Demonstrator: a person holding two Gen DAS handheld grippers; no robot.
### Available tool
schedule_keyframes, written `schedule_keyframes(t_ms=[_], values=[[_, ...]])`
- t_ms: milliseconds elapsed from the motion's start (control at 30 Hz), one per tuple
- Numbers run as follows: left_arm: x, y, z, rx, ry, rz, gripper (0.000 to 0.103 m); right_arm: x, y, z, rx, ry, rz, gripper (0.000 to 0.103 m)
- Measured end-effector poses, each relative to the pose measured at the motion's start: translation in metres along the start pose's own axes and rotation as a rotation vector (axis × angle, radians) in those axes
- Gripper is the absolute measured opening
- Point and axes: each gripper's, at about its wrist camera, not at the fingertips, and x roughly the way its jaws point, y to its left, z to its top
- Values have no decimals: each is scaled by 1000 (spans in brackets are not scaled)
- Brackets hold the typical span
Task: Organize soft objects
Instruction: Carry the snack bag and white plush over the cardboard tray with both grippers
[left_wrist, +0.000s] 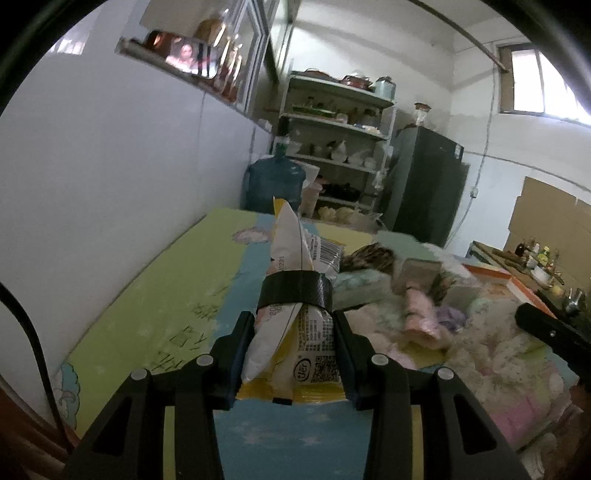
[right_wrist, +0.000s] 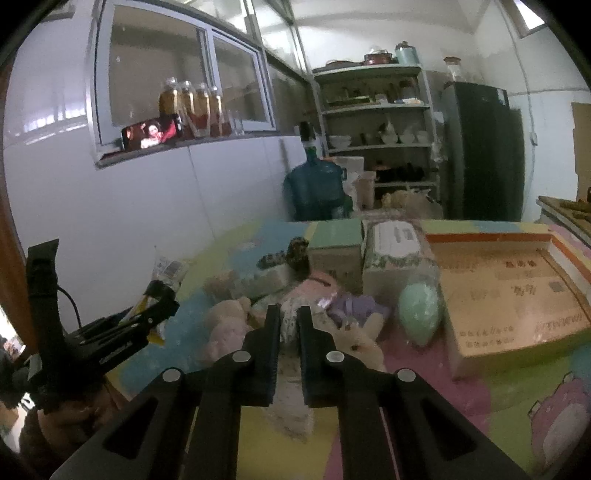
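On the left, the left gripper (left_wrist: 293, 325) is clamped on one yellow-and-white snack packet (left_wrist: 295, 295), its fingers (left_wrist: 240, 354) pressing either flank while the packet stands up over the pastel play mat (left_wrist: 166, 295); the packet is crinkly film, light and puffed with air, so it should squash and may slide under pressure (a hold low across the body, as here, looks safer than one at the sealed edge). In the right wrist view that gripper and its packet sit at the far left, well apart from the pile. Moving right, the heap of soft things lies mid-mat: one pale pink plush toy (right_wrist: 229, 325), one purple cloth piece (right_wrist: 354, 306), one cream plush rabbit (right_wrist: 356, 341) and one mint-green egg-shaped cushion (right_wrist: 419, 308), all limp and light by the look of them, best taken by a fat fold of the body. The right gripper (right_wrist: 288, 321) has its jaws drawn close on a speckled white fabric piece (right_wrist: 290, 402), which hangs slack between them and droops below. Behind stand two tissue-style boxes (right_wrist: 391, 254), and furthest right lies one flat cardboard box (right_wrist: 517, 295) with an orange rim, just beside the cushion.
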Motion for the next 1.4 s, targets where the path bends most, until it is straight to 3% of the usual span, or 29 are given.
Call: schedule_keyframes(t_ms=[433, 533, 700, 767, 867, 1000, 1133, 1200, 1333, 1400], values=[[-9, -51, 18, 66, -32, -116, 42, -31, -26, 24, 25, -86, 30, 7], [-10, -72, 23, 96, -46, -158, 33, -43, -37, 31, 34, -122, 0, 7], [-3, -105, 29, 140, -52, -205, 33, -62, -61, 42, 45, -174, -71, 7], [8, -113, 29, 142, -28, -228, 25, -65, -71, 44, 50, -177, -99, 7], [25, -111, 28, 104, 11, -249, 24, -69, -88, 45, 77, -175, -117, 7], [40, -93, 27, 55, 22, -218, 24, -74, -104, 40, 103, -177, -131, 7], [42, -77, 27, 1, 50, -260, 24, -71, -110, 35, 116, -164, -124, 7], [33, -73, 26, 13, 47, -273, 27, -69, -110, 33, 115, -159, -118, 7], [14, -79, 21, 78, 54, -280, 76, -65, -108, 32, 114, -155, -99, 7], [4, -84, 15, 107, 61, -287, 88, -64, -106, 30, 110, -152, -93, 7]])
